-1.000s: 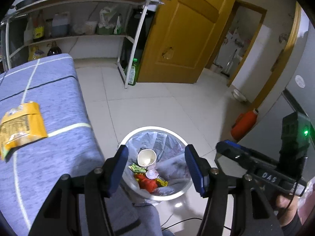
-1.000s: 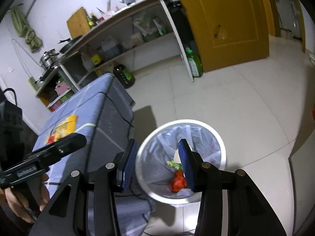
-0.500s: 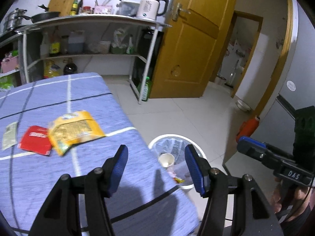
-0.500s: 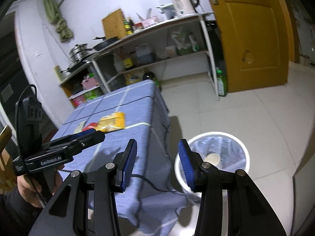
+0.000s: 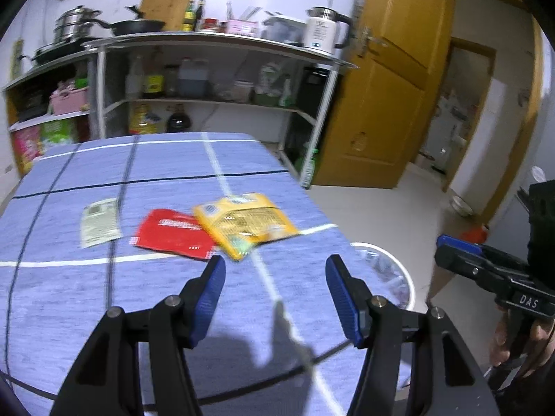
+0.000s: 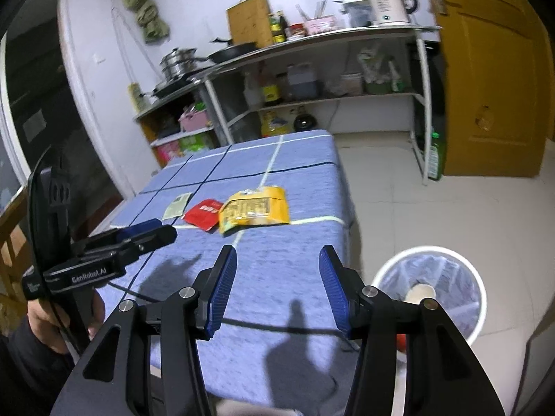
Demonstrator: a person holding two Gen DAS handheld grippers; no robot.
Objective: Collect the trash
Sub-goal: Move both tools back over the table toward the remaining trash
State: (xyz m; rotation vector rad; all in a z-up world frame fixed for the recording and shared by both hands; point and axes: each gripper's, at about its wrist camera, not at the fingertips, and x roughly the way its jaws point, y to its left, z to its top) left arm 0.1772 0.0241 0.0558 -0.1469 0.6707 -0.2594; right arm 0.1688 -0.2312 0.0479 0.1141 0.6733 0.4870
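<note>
Right wrist: right gripper [image 6: 277,286] opening, empty, above table [image 6: 295,277]

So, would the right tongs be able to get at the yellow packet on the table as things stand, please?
Probably yes: the right tongs are empty with jaws opening, and only bare tablecloth lies between them and the yellow packet. It overlaps the red packet, so both might lift.

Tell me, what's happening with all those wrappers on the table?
A person is collecting trash with two handheld grippers. Three wrappers lie on the blue tablecloth: a yellow packet, a red packet and a pale sachet. The left gripper is open and empty; the right gripper is opening, also empty. The bin waits beside the table.
</note>
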